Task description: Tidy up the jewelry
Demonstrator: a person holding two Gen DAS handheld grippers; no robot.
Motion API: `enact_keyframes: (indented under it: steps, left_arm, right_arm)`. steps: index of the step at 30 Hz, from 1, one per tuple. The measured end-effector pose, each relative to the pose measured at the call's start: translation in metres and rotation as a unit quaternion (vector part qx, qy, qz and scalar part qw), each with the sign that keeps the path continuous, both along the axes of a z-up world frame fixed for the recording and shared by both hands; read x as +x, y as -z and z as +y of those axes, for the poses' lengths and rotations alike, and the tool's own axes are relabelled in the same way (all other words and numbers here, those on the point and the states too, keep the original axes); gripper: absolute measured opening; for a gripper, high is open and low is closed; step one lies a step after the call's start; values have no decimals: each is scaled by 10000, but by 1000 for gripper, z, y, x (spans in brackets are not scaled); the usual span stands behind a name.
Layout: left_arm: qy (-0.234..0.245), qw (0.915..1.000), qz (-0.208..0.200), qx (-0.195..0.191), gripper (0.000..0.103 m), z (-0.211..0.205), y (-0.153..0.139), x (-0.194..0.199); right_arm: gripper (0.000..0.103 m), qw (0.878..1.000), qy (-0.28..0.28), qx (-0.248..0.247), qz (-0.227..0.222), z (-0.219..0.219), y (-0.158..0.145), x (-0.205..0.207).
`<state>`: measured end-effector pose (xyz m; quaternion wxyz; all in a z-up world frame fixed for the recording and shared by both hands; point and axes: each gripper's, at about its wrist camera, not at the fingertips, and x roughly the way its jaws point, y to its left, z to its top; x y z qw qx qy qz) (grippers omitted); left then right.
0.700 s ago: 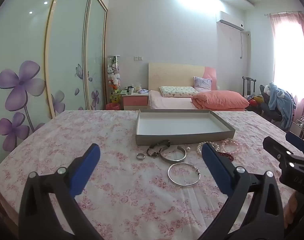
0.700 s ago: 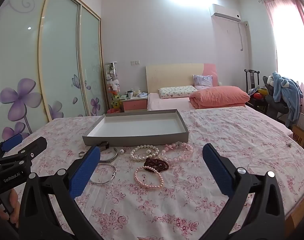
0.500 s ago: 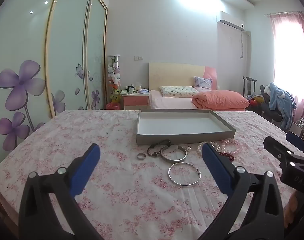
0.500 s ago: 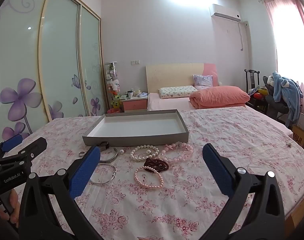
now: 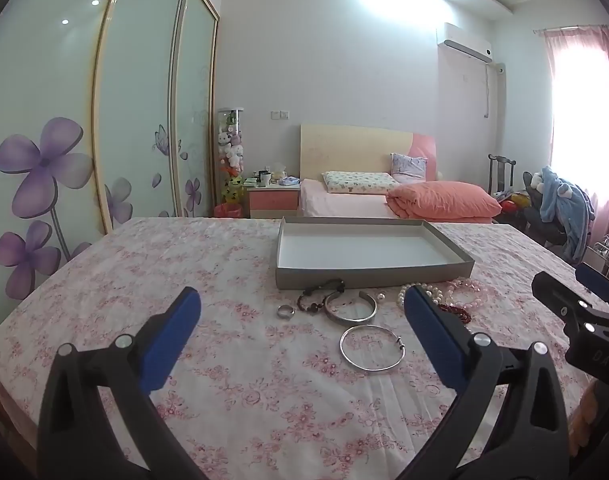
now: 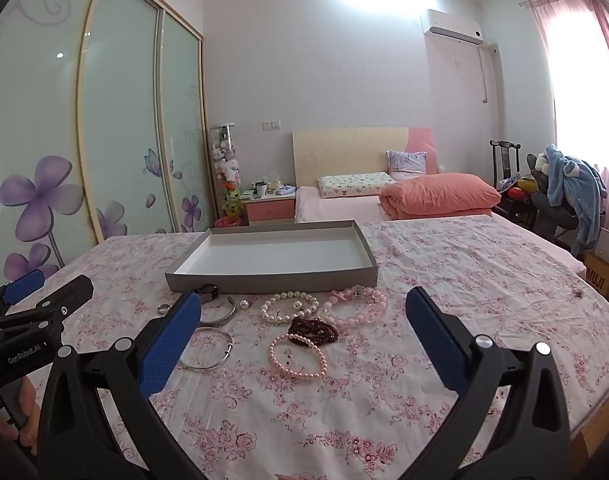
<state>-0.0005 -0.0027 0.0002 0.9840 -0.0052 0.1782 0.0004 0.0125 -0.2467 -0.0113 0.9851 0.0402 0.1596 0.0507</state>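
Observation:
A grey tray [image 5: 456,266] [image 6: 368,272] with a white inside lies on the floral tablecloth. In front of it lie a silver ring [image 5: 285,312], a dark bead bracelet [image 5: 318,298], an open silver cuff [image 5: 350,310] and a closed silver bangle [image 5: 371,348] [image 6: 208,347]. Further right lie a white pearl bracelet [image 6: 290,306], a pink bead bracelet [image 6: 360,308], a dark red bead bracelet [image 6: 313,332] and a pink pearl bracelet [image 6: 297,356]. My left gripper [image 5: 302,332] is open and empty, short of the ring and bangle. My right gripper [image 6: 304,334] is open and empty, above the bead bracelets.
The table's near right edge [image 6: 596,412] shows wood under the cloth. A small loose item [image 6: 577,291] lies at the far right of the cloth. A bed [image 5: 384,200], a nightstand [image 5: 272,200] and a chair with clothes [image 5: 560,208] stand behind.

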Motion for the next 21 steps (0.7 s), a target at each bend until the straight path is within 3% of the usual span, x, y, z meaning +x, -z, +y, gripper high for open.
enact_keyframes:
  steps: [21]
  left_arm:
    - [9, 10000, 15, -18, 99, 7, 5, -1]
  right_arm:
    - [101, 10000, 13, 10, 11, -1, 1, 1]
